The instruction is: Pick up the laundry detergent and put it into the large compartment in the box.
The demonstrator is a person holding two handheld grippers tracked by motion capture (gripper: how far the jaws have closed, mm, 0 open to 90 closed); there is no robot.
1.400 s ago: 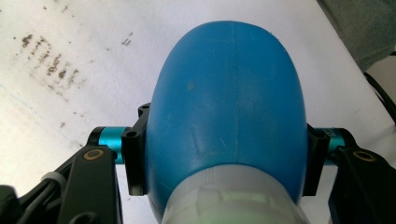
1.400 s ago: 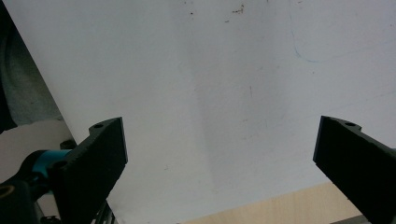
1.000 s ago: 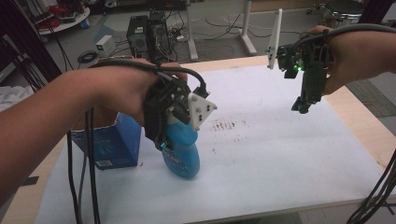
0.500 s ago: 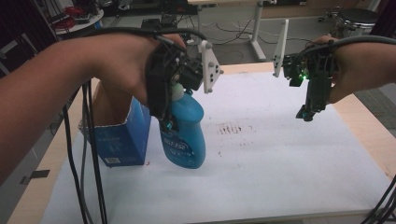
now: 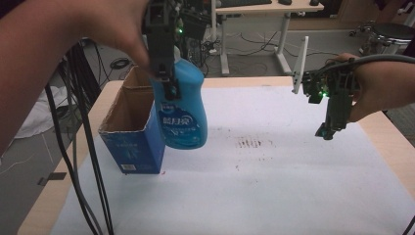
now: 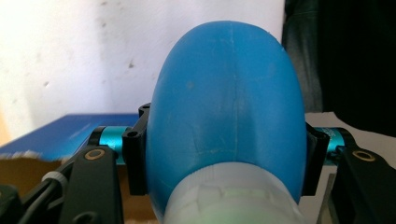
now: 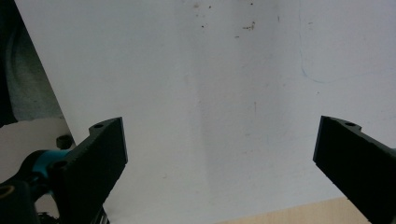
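Observation:
A blue plastic bottle [image 5: 182, 115] with a printed label hangs in the air beside the open blue cardboard box [image 5: 133, 128]. My left gripper [image 5: 166, 78] is shut on the bottle's upper part and points down. In the left gripper view the bottle [image 6: 224, 107] sits between the jaws, its pale cap [image 6: 231, 198] nearest the camera, and the box rim [image 6: 51, 140] lies below to the left. My right gripper [image 5: 329, 128] hovers over the right side of the table, open, with nothing between its fingers [image 7: 100, 154].
White paper [image 5: 274, 171] with dark smudges covers the wooden table [image 5: 386, 132]. Cables [image 5: 83, 161] hang from the left hand past the box. Desks and floor clutter stand beyond the far edge.
The left gripper has lifted the bottle higher and carried it up beside the box's open top. The right gripper has stayed over the right side, drifting slightly lower.

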